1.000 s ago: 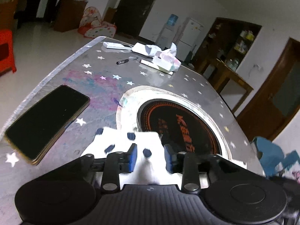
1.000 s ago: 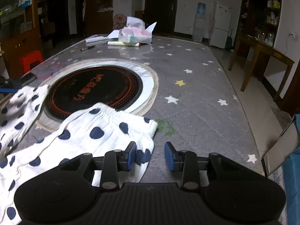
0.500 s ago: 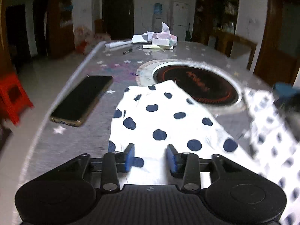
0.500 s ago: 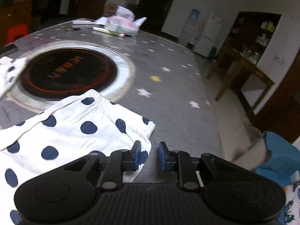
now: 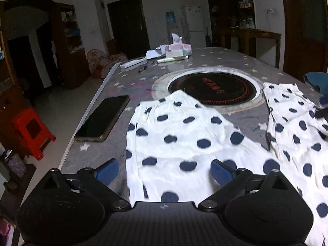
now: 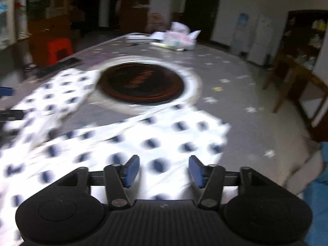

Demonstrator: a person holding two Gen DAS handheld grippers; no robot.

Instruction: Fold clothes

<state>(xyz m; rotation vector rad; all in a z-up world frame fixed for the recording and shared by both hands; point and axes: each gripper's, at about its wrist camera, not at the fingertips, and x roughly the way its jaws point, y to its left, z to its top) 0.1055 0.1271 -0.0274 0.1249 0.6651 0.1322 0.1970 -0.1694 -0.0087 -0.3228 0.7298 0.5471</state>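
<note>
White trousers with navy polka dots (image 5: 180, 141) lie spread flat on the grey star-patterned table (image 5: 114, 141), two legs pointing away from me, one on each side of the round black cooktop (image 5: 212, 87). My left gripper (image 5: 165, 172) is open wide above the near part of the left leg. In the blurred right wrist view my right gripper (image 6: 163, 171) is open above the right leg (image 6: 164, 135). Neither gripper holds cloth.
A black phone (image 5: 102, 119) lies near the table's left edge beside the left leg. A tissue pack, papers and a pen (image 5: 170, 53) sit at the far end. A red stool (image 5: 32, 131) stands on the floor at left. A blue object (image 6: 315, 205) is at the right.
Both grippers have opened wide and let go of the trousers. Both have drawn back toward me, so more of the spread cloth shows in each view.
</note>
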